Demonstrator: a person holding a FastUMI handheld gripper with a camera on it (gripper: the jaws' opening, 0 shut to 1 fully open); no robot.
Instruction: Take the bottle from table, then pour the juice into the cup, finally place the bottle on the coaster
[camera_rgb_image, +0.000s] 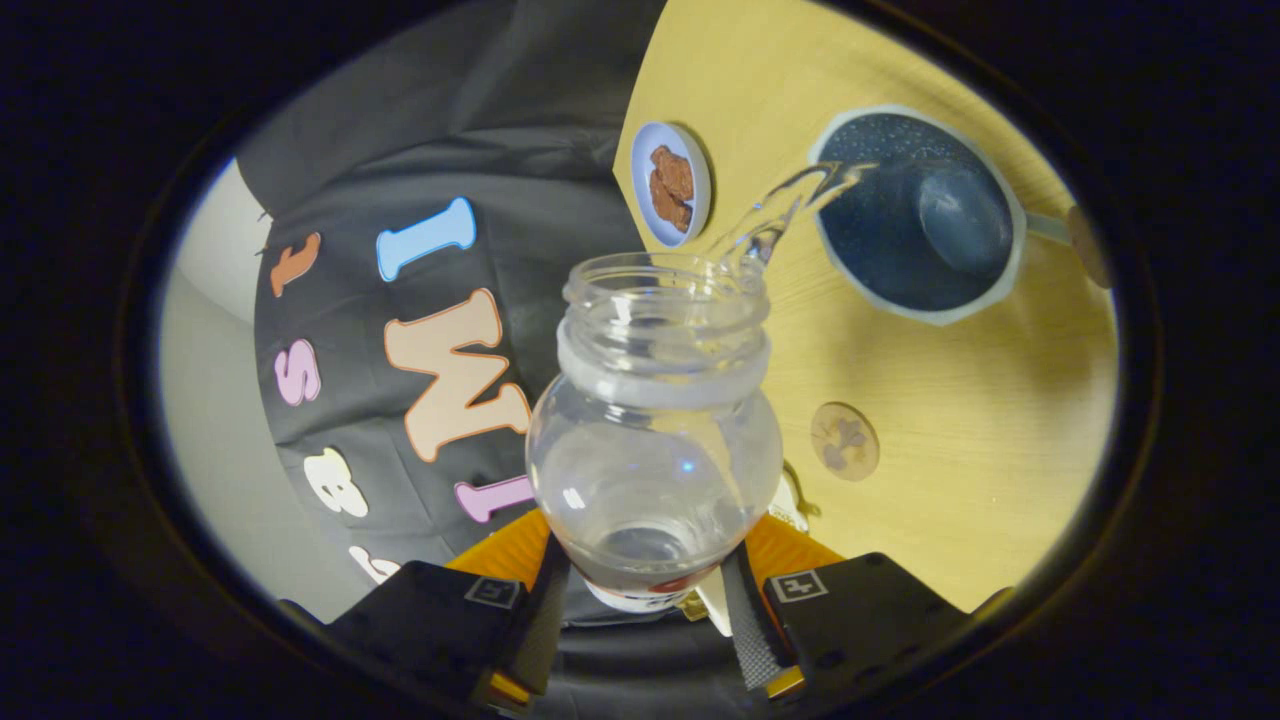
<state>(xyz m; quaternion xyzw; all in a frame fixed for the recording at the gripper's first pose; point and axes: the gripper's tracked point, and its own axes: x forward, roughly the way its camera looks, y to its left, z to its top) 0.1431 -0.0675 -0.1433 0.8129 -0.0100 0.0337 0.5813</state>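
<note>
My gripper (645, 590) is shut on a clear glass bottle (655, 450), both fingers pressing its base. The bottle is tipped over, its open mouth pointing away from the fingers. A clear stream of liquid (790, 205) arcs from the mouth into a dark blue cup (915, 215) beyond the bottle on the wooden table (980, 420). The cup has a pale rim. A small round wooden coaster (845, 441) lies on the table between the cup and the fingers, just right of the bottle's body.
A small blue plate (670, 183) with brown snack pieces sits on the table left of the cup. A handle or spoon (1070, 232) sticks out past the cup's far side. The black cloth wall hangs beyond the table's edge.
</note>
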